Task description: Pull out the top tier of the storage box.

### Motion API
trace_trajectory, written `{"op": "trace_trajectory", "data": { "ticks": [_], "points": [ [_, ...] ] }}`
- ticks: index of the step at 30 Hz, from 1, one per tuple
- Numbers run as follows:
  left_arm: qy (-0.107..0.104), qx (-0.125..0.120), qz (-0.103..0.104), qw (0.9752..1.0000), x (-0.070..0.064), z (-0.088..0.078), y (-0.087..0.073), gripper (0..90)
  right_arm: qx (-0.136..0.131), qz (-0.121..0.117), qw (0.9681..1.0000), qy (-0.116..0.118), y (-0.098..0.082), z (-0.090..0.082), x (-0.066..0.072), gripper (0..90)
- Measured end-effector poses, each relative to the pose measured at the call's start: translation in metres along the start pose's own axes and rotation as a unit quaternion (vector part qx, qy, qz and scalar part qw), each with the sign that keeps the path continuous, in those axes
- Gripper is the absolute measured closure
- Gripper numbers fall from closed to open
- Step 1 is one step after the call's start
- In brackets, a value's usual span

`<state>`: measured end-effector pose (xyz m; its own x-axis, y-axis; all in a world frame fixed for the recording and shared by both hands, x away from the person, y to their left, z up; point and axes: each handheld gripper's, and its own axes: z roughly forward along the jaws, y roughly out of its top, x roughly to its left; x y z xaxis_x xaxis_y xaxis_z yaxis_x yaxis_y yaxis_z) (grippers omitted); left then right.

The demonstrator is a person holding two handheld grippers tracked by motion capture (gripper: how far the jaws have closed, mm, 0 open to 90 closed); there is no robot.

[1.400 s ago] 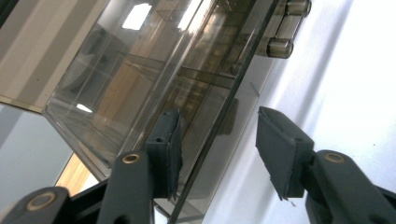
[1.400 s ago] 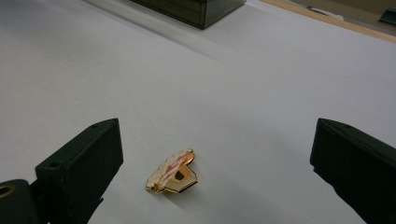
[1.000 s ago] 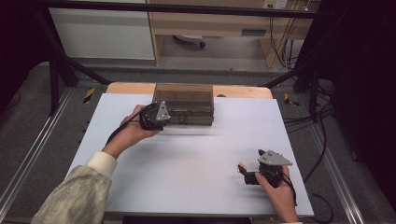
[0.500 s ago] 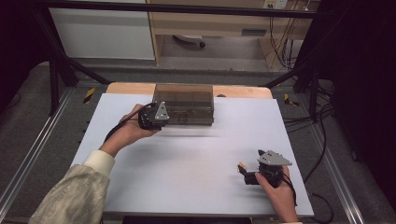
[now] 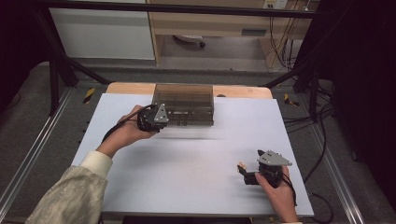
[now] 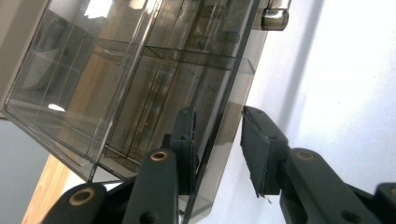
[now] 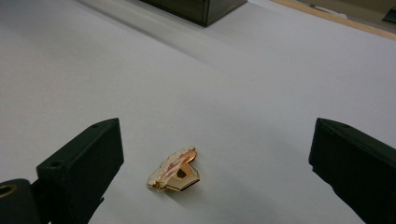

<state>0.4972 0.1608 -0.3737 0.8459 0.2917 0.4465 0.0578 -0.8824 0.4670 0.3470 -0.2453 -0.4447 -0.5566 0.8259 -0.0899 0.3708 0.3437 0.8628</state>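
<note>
A smoky clear plastic box (image 5: 184,103) was set at the far edge of the white worktop (image 5: 187,182), a little left of the middle, its back reaching the bare wooden strip (image 5: 126,87) beyond the white sheet. The left gripper (image 5: 164,120) was held against the box's front left corner. In the left gripper view its jaws were seen on either side of the box's thin front panel (image 6: 233,100); they had just been closing, one pad lay against the panel and the other was still a little apart from it (so no firm grip could be confirmed). A small metal knob (image 6: 274,15) was seen on that panel in this view, and inner dividers showed through the walls.

The right gripper (image 5: 243,173) was rested near the near right corner of the worktop, jaws spread wide. Between them, untouched, lay a small gold clip (image 7: 175,171), seen as only a pale speck from above.

A wide stretch of bare worktop lay between the two hands, with more along the left edge. No brand, label or writing could be read.
</note>
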Motion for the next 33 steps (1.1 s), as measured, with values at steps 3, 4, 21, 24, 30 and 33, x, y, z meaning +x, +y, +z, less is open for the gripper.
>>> {"op": "trace_trajectory", "data": {
  "ticks": [3, 4, 21, 24, 30, 33],
  "points": [
    [-0.004, 0.001, 0.003, 1.0, -0.001, -0.001, -0.001, 66.7, 0.001, 0.001, 1.0, 0.0, 0.0, 0.0, 0.0, 3.6],
    [-0.004, 0.001, 0.003, 1.0, -0.001, -0.002, -0.001, 66.6, 0.001, 0.001, 1.0, 0.0, 0.0, 0.0, 0.0, 3.6],
    [-0.015, 0.004, 0.017, 0.9997, -0.009, -0.008, -0.003, 68.5, 0.0, 0.001, 1.0, 0.0, 0.0, 0.0, 0.001, 3.6],
    [-0.015, 0.005, 0.019, 0.9997, -0.01, -0.009, -0.003, 69.0, 0.0, 0.001, 1.0, 0.001, 0.001, 0.0, 0.001, 3.6],
    [-0.016, 0.004, 0.024, 0.9996, -0.013, -0.01, -0.004, 69.5, 0.0, 0.001, 1.0, 0.001, 0.0, 0.0, 0.001, 3.6],
    [-0.017, 0.003, 0.023, 0.9996, -0.013, -0.011, -0.005, 69.5, -0.001, 0.002, 1.0, 0.001, 0.0, 0.0, 0.001, 3.6]
  ]
}}
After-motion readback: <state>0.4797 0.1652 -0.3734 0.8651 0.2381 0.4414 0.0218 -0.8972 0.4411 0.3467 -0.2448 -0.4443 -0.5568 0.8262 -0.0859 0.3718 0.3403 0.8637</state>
